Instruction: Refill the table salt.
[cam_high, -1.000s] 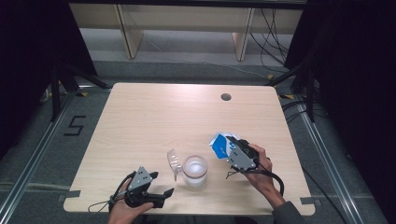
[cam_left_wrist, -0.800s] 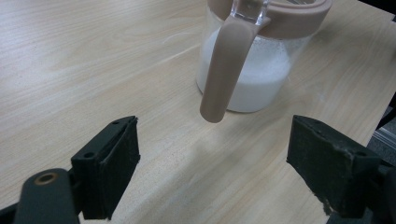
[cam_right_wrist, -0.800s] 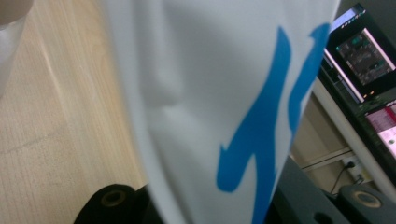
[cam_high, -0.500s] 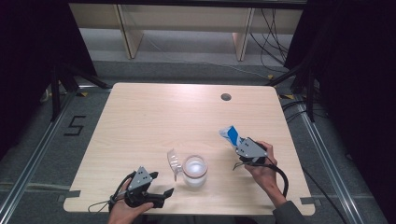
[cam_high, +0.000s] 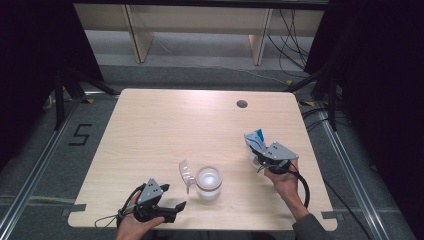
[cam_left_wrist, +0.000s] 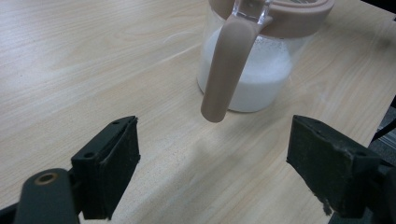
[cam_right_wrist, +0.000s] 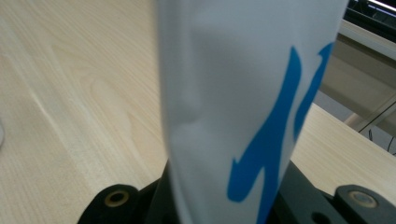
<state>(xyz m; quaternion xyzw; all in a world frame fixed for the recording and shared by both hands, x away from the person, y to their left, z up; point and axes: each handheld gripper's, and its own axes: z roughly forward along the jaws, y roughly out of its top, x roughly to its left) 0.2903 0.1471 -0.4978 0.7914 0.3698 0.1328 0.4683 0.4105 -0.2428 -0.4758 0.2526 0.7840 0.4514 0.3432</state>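
— How many things are on the table (cam_high: 150, 130)?

— Two. One clear glass jar (cam_high: 208, 183), with its hinged lid (cam_high: 186, 175) swung open to its left in the high view, and one white pouch with blue print (cam_high: 255, 142). There is also one round hole (cam_high: 242, 104) in the tabletop near the far edge.

— What is in the jar?

— A layer of white powder (cam_left_wrist: 252, 79), seen through the glass in the left gripper view. The lid's beige clasp (cam_left_wrist: 226, 70) hangs down in front of it.

— And the two grippers?

— The right gripper (cam_high: 262, 161) is clamped on the pouch near its lower end; the pouch stands up out of the jaws, well to the right of the jar, and the right gripper view looks straight up its side (cam_right_wrist: 243, 107). The left gripper (cam_high: 175, 206) lies near the table's front edge, just before the jar, jaws spread wide with nothing between them.

— Does the pouch touch the jar?

— No, they are well apart.
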